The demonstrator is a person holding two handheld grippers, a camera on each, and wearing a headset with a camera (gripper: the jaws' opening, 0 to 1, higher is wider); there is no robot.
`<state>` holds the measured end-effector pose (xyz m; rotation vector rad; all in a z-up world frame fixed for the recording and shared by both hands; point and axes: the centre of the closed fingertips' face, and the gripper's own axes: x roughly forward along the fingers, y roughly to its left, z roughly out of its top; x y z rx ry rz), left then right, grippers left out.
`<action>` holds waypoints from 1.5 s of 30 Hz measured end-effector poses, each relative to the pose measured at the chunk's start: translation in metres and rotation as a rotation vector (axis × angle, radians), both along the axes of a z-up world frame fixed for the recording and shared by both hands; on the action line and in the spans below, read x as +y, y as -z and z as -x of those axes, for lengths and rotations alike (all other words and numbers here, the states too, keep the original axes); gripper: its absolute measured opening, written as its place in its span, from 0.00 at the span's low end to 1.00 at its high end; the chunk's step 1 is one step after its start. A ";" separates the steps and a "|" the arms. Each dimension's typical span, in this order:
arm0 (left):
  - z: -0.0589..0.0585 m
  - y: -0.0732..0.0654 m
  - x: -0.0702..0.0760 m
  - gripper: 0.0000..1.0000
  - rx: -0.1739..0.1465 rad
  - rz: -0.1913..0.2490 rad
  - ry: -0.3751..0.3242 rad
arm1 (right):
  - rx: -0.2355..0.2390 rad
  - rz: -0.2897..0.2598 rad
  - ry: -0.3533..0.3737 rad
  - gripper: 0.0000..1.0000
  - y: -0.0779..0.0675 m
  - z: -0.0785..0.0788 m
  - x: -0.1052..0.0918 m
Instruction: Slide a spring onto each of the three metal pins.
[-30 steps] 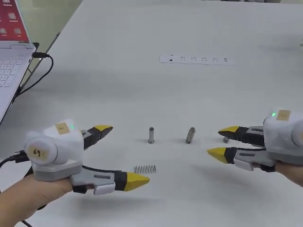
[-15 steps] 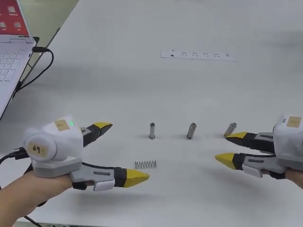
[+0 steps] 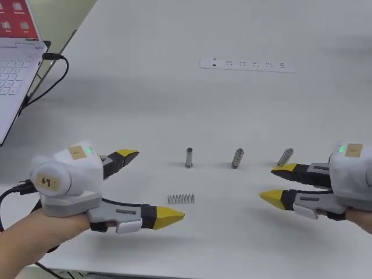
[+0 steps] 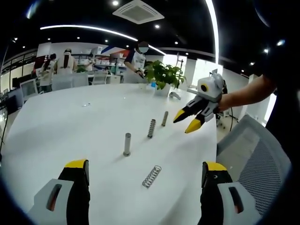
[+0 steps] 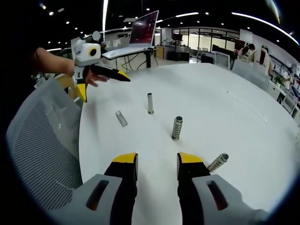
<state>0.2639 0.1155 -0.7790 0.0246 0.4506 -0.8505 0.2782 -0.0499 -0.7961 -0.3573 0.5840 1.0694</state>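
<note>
Your left gripper point(image 3: 152, 186) had its jaws spread wide and held nothing. Your right gripper point(image 3: 273, 182) had its jaws part open and was also empty.

The loose spring point(image 3: 181, 199) lay flat on the table point(image 3: 174, 104), just right of the left gripper's jaw tips and near the row of pins.
- The left pin point(image 3: 189, 157) stood bare.
- The middle pin point(image 3: 237, 158) carried an upright spring.
- The right pin point(image 3: 285, 157), just beyond the right gripper's far jaw tip, carried a leaning spring. You could not tell whether it was fully seated.

A power strip point(image 3: 247, 64) lay far back, and a laptop point(image 3: 14, 64) sat far left.

By this layout, two pins were fitted and the third fitting was in hand. The next move called for closing the left jaws on the loose spring, lifting it, turning it upright and lowering it over the bare pin.
</note>
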 end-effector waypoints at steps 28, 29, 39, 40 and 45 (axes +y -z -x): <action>-0.001 0.000 0.003 0.97 0.003 -0.002 -0.003 | -0.024 0.000 -0.257 0.29 0.004 0.011 0.097; -0.001 0.000 0.003 0.97 0.001 -0.003 -0.003 | -0.022 -0.002 -0.263 0.29 0.005 0.012 0.100; 0.000 0.001 0.002 0.97 0.006 -0.004 0.003 | -0.023 0.027 -0.340 0.28 0.018 0.019 0.124; 0.000 0.001 0.002 0.97 0.005 -0.004 0.004 | -0.025 0.029 -0.350 0.27 0.019 0.020 0.126; -0.001 0.000 0.003 0.97 0.004 -0.004 0.002 | -0.017 0.038 -0.368 0.25 0.026 0.022 0.130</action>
